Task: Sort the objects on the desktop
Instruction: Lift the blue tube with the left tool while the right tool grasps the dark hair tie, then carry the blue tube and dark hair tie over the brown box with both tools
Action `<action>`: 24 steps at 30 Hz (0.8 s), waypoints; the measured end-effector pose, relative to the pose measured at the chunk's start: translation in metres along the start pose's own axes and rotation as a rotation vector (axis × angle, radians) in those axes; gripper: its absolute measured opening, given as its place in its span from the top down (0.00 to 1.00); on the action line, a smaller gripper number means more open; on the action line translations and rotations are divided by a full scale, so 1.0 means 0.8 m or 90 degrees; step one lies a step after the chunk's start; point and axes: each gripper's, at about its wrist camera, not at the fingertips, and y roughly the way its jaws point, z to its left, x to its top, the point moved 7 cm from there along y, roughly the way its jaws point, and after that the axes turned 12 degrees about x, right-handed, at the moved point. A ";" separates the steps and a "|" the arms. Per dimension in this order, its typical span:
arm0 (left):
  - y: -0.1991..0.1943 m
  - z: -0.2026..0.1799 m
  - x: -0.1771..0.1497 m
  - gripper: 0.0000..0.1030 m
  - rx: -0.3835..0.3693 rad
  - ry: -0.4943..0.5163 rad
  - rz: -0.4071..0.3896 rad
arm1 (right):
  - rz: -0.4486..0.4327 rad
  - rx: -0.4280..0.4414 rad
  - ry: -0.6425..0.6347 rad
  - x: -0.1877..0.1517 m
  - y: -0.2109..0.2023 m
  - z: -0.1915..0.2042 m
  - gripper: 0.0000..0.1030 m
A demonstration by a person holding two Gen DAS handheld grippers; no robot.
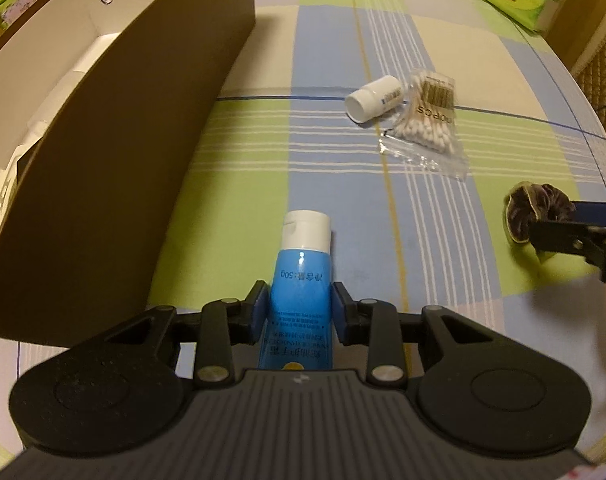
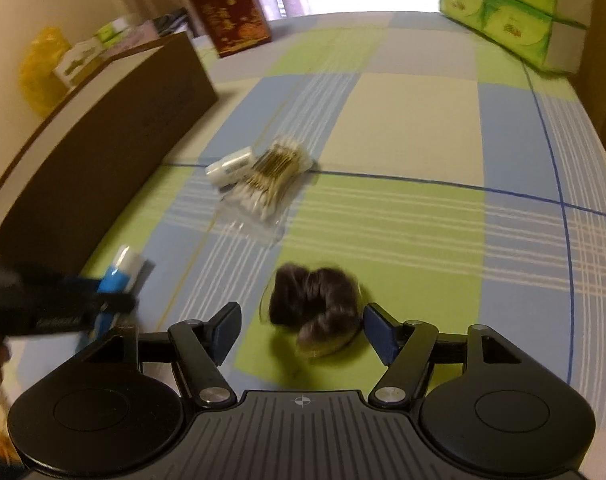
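My left gripper is shut on a blue tube with a white cap, which points away from me beside the brown box. The right wrist view shows the same tube at the lower left. My right gripper is open, with a dark velvet scrunchie lying on the cloth between and just beyond its fingertips. A white bottle lies on its side against a bag of cotton swabs further out on the table.
The brown box, white inside, runs along the left side. Green tissue packs are stacked at the far right, and a red box stands at the back. The checked tablecloth drops off at the right edge.
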 end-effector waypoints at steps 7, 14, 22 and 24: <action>0.003 0.004 0.000 0.73 0.003 -0.013 -0.011 | 0.026 -0.038 -0.076 -0.012 0.018 0.000 0.72; -0.001 0.008 -0.006 0.73 -0.004 -0.016 -0.006 | 0.041 -0.003 -0.073 -0.024 0.002 0.007 0.90; -0.014 0.018 -0.016 0.73 -0.015 -0.015 -0.014 | 0.047 0.025 -0.095 -0.036 -0.009 0.037 0.91; -0.018 0.022 -0.018 0.73 -0.016 -0.017 -0.016 | 0.046 0.032 -0.100 -0.035 -0.013 0.045 0.91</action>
